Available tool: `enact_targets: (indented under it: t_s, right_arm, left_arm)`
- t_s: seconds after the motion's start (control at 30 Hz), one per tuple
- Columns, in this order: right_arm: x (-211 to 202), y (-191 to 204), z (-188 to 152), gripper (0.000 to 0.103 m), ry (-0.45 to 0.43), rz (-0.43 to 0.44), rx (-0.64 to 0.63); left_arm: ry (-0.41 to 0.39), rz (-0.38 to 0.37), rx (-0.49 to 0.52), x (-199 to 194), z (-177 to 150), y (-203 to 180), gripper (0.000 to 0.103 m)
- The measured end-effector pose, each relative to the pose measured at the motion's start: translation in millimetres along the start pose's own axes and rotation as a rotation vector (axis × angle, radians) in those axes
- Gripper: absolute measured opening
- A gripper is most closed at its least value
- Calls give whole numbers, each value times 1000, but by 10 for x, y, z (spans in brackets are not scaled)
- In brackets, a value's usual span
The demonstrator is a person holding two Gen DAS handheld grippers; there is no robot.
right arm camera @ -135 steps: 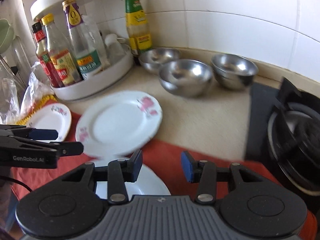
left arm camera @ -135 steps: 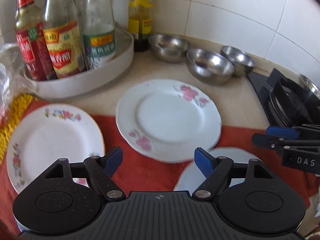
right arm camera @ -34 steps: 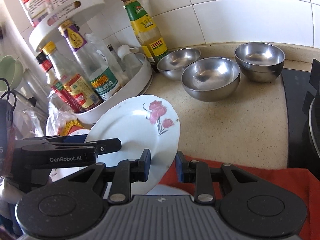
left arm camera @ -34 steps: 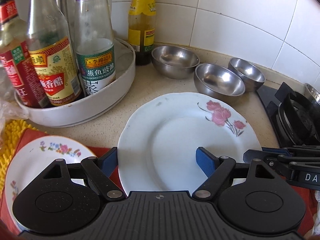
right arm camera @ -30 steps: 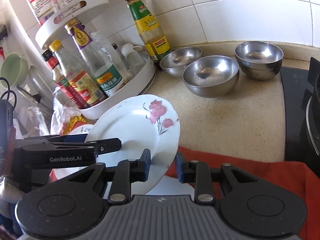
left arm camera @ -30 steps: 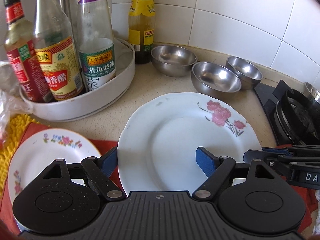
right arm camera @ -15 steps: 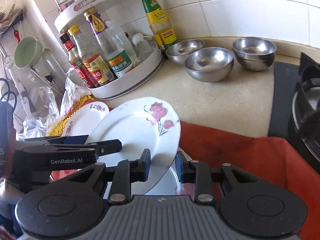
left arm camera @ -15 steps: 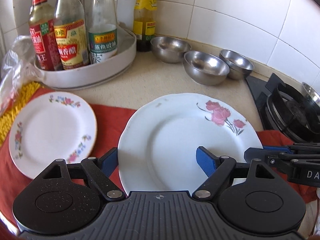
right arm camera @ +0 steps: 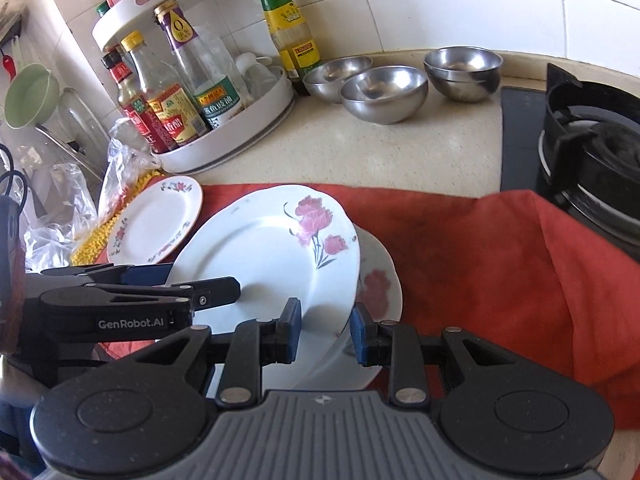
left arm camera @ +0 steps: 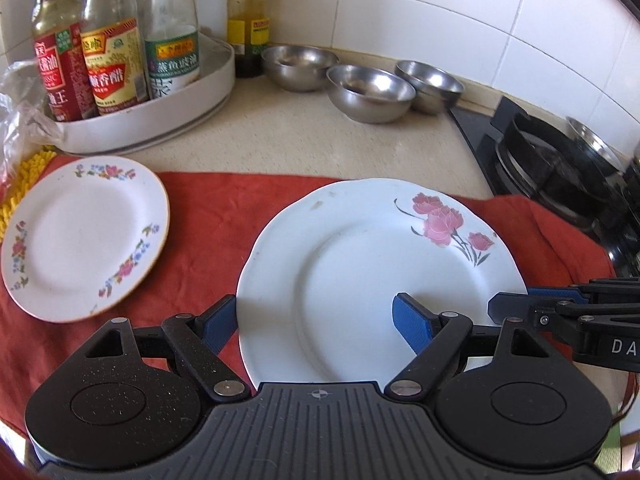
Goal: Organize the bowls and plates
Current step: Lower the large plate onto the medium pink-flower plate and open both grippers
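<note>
A large white plate with pink roses [left arm camera: 360, 264] [right arm camera: 260, 256] is held between both grippers above a second rose plate [right arm camera: 378, 286] on the red cloth. My left gripper [left arm camera: 316, 320] is wide, one finger over the plate and one beside its left rim; it shows from the side in the right wrist view [right arm camera: 200, 288]. My right gripper [right arm camera: 325, 334] is shut on the plate's right rim and shows at the right of the left wrist view [left arm camera: 516, 304]. A smaller flowered plate [left arm camera: 80, 236] [right arm camera: 156, 218] lies to the left. Three steel bowls [left arm camera: 370, 92] [right arm camera: 384, 92] stand at the back.
A white turntable tray [left arm camera: 160, 108] [right arm camera: 248, 136] with sauce bottles stands back left, a tall bottle [right arm camera: 286, 20] beside it. A black gas stove [left arm camera: 560, 168] [right arm camera: 592, 152] is at the right. The red cloth [right arm camera: 480, 256] covers the near counter. Plastic bags and a yellow mat [right arm camera: 96, 236] lie left.
The rose plate, held by both grippers, has been carried back toward me from over the bare counter and lowered over the second rose plate on the red cloth.
</note>
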State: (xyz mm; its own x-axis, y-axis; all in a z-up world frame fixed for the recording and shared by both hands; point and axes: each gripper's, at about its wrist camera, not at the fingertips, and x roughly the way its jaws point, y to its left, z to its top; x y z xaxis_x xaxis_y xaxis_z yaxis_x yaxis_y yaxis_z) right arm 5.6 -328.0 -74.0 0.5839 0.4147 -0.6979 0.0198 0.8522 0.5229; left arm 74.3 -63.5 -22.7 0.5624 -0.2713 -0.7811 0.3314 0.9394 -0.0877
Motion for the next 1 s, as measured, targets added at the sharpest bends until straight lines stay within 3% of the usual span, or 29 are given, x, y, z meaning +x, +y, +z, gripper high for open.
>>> enact_targets:
  t_s: [0.3,0.8,0.9,0.93,1.0]
  right_arm:
    - [-42,27,-106,31,-6,-41,12]
    - [4,0,-41,31,-10,-52,-24]
    - [13,4,-18,31,-19,-53,-50]
    - [26,7,-10,32,-19,-59,-65]
    - [67,5,4,32,-20,-109,-95]
  left_arm:
    - [14,-26,36,18,-92,-45,87]
    - [22,-6,39,73,-117,-134,86]
    - [7,-7,49,59,-116,-161,83]
    - [-3,-39,55,39,-109,-178,74]
    - [-2,-52,58,34,-89,-232,79]
